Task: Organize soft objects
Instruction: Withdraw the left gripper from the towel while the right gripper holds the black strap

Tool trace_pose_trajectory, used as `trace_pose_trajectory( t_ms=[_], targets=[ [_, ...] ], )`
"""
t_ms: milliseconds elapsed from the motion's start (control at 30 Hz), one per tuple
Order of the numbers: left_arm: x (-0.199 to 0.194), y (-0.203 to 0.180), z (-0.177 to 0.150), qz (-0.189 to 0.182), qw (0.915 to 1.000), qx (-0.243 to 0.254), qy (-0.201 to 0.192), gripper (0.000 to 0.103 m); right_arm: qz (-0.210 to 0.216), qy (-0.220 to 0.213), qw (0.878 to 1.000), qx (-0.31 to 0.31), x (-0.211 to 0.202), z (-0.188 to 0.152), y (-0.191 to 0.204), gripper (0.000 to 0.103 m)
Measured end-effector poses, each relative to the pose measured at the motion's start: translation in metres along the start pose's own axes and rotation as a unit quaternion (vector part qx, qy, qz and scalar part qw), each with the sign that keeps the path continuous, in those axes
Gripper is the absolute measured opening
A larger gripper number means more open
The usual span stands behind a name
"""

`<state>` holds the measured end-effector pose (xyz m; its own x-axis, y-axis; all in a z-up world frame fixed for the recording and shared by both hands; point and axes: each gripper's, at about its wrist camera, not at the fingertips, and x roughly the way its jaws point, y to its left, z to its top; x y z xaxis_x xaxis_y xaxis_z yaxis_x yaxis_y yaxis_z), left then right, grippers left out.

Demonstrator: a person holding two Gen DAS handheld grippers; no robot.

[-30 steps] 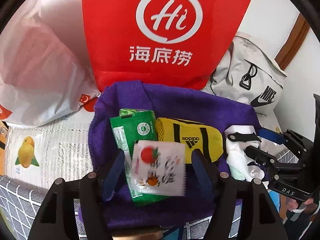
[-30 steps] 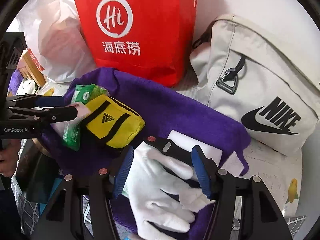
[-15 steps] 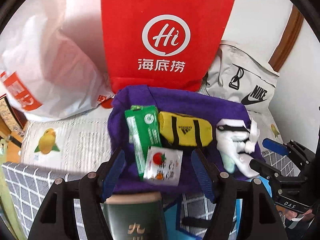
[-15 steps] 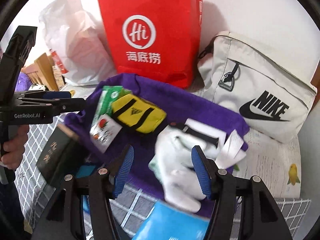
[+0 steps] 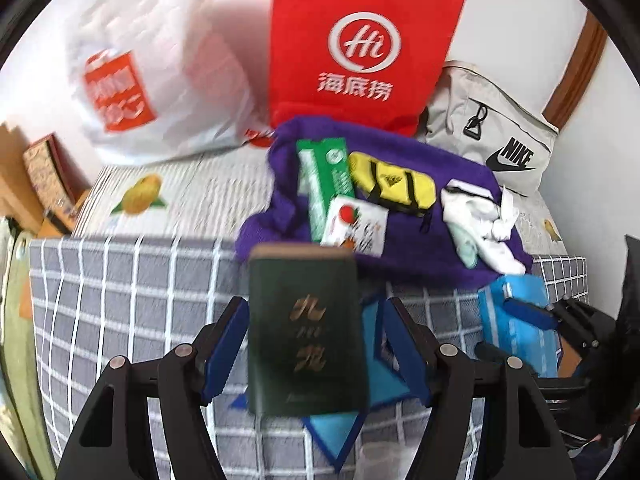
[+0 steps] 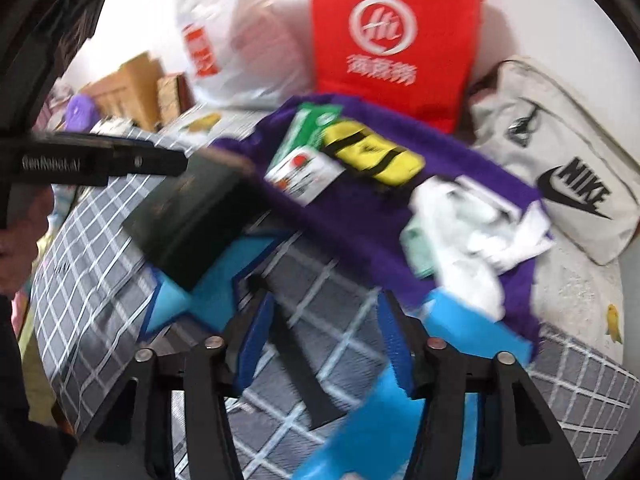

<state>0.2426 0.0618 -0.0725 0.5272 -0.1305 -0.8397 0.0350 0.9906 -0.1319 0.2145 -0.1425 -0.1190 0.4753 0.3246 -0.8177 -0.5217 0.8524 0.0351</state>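
A purple towel lies at the back of the bed. On it sit a green packet, a tomato-print sachet, a yellow pouch and white gloves. My left gripper hangs open in front of the towel, above a dark green box that lies on the cloth, and grips nothing. My right gripper is closing over the grid cloth, holding nothing. In the left wrist view it hovers at the right by a blue packet.
A red paper bag, a white plastic bag and a grey sports bag stand behind the towel. Cardboard boxes are at the far left. A grey grid cloth covers the near part, with a blue flat item under the box.
Both grippers have drawn back from the towel toward the near edge. The sachet and the gloves, once between the fingers, stay on the towel. The dark green box and blue packets came into view.
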Motion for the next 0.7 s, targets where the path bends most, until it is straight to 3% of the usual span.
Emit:
trace_pose_trajectory(
  t_ms=[333,600,700],
  targets=[
    [-0.009,0.036,-0.045,-0.013,0.9990,-0.042,0.003,0.068,0.001,0.055,0.997,-0.052,0.034,-0.016,0.033,0.044],
    [0.001,0.044,-0.055,-0.020,0.9987,-0.045,0.012,0.068,-0.038,0.091,0.991,-0.090,0.054,-0.019,0.043,0.044],
    [-0.003,0.046,-0.056,-0.027,0.9986,-0.046,0.004,0.068,-0.033,0.096,0.991,-0.089,0.058,-0.016,0.042,0.044]
  ],
)
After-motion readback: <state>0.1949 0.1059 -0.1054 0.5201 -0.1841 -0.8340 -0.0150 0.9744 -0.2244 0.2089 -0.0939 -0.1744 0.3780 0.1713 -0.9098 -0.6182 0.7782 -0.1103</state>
